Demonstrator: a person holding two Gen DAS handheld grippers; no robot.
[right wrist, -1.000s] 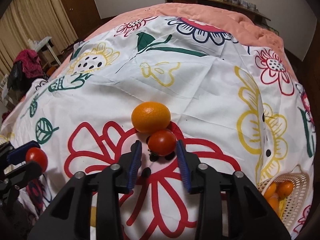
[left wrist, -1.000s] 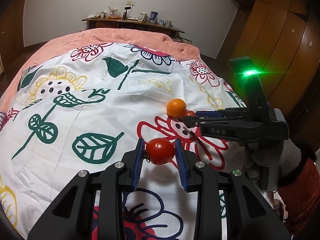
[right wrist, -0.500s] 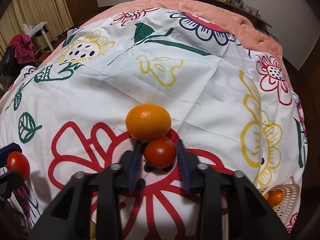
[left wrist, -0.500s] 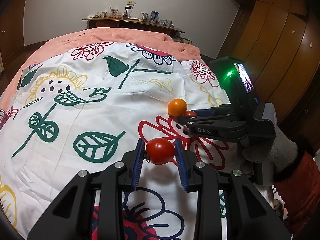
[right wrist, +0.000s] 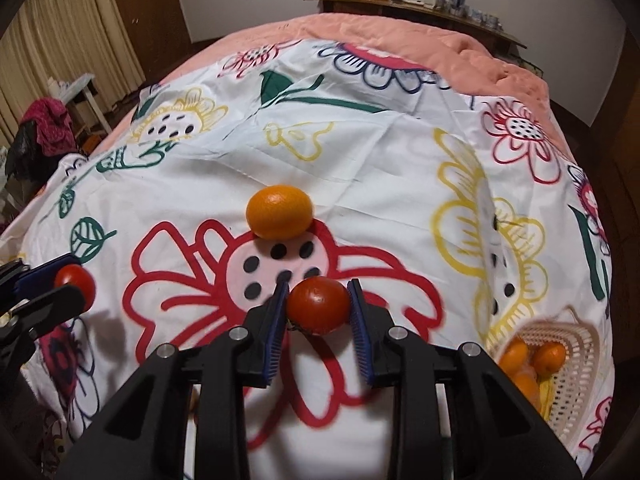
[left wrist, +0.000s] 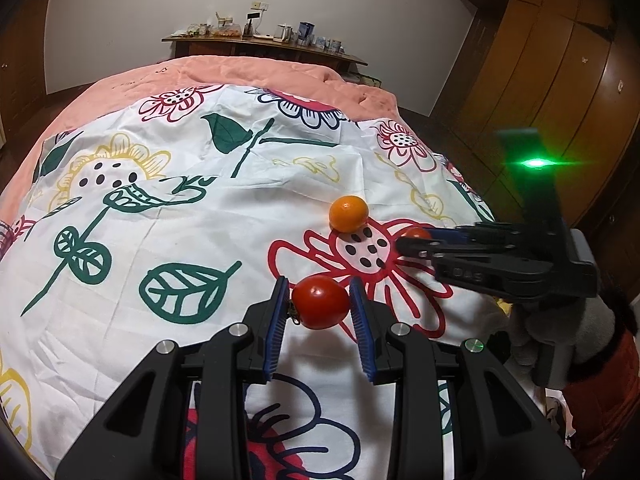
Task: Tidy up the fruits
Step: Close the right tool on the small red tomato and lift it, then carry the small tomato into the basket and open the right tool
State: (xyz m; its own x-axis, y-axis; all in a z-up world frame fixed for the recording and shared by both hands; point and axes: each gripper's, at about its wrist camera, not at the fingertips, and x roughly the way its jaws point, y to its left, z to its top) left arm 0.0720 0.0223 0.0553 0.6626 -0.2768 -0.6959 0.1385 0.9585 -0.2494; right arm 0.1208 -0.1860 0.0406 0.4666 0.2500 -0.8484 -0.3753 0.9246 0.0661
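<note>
My left gripper [left wrist: 320, 306] is shut on a red tomato [left wrist: 320, 301] and holds it just above the flowered bedsheet. My right gripper [right wrist: 318, 306] is shut on a second red tomato [right wrist: 318, 305], lifted a little off the sheet. An orange mandarin [right wrist: 279, 211] lies on the sheet just beyond it, apart from the tomato. In the left wrist view the right gripper [left wrist: 416, 240] shows at the right with its tomato [left wrist: 417, 234], near the mandarin [left wrist: 348, 213]. In the right wrist view the left gripper's tomato [right wrist: 75, 281] shows at the left edge.
A pale woven basket [right wrist: 576, 376] with several mandarins sits at the bed's right edge. A pink blanket [right wrist: 420, 40] covers the far end of the bed. A cluttered wooden shelf [left wrist: 264, 42] runs along the wall. Wardrobes [left wrist: 560, 60] stand on the right.
My right gripper closed on the tomato that lay against the mandarin and drew it back toward me, leaving a gap between them. The left gripper and its tomato stayed still.
</note>
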